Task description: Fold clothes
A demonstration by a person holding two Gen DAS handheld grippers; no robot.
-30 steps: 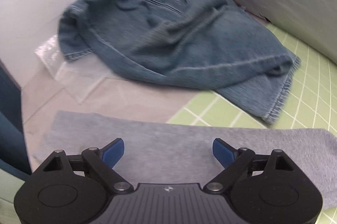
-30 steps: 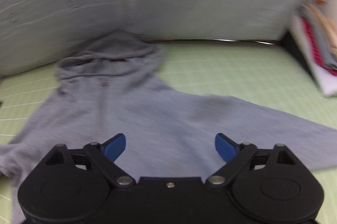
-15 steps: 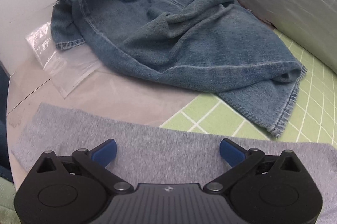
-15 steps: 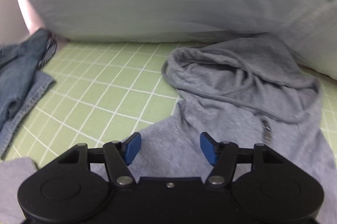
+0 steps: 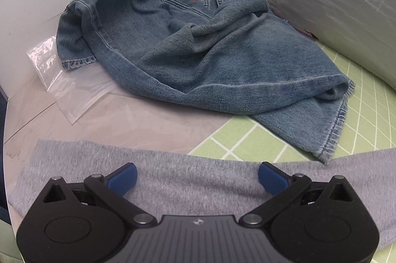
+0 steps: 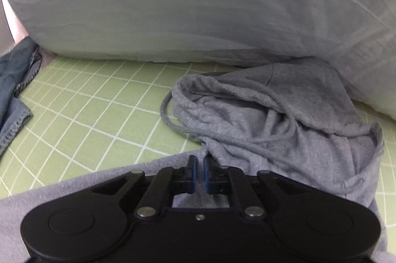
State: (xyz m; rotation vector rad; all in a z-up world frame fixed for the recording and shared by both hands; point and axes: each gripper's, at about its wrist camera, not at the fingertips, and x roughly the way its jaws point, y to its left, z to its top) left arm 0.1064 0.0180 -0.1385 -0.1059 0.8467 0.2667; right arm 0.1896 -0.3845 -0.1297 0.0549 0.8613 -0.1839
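Note:
A grey hoodie [image 6: 284, 119] lies on the green grid mat [image 6: 94, 114], its hood and drawstring bunched to the right. My right gripper [image 6: 200, 176] is shut on the hoodie's fabric near the shoulder, just left of the hood. In the left wrist view a flat grey sleeve [image 5: 193, 176] of the hoodie runs across the bottom. My left gripper [image 5: 197, 175] is open, its blue fingertips [image 5: 123, 175] spread wide just above that sleeve, holding nothing.
A crumpled blue denim jacket [image 5: 198, 45] lies beyond the sleeve, partly on a clear plastic bag [image 5: 66, 87]; its edge shows in the right wrist view [image 6: 12, 99]. White panels [image 6: 198, 3] wall the back and sides. The mat [image 5: 366, 114] extends right.
My right gripper has closed from open onto the hoodie fabric beside the hood. My left gripper stayed open and has drawn back slightly over the sleeve.

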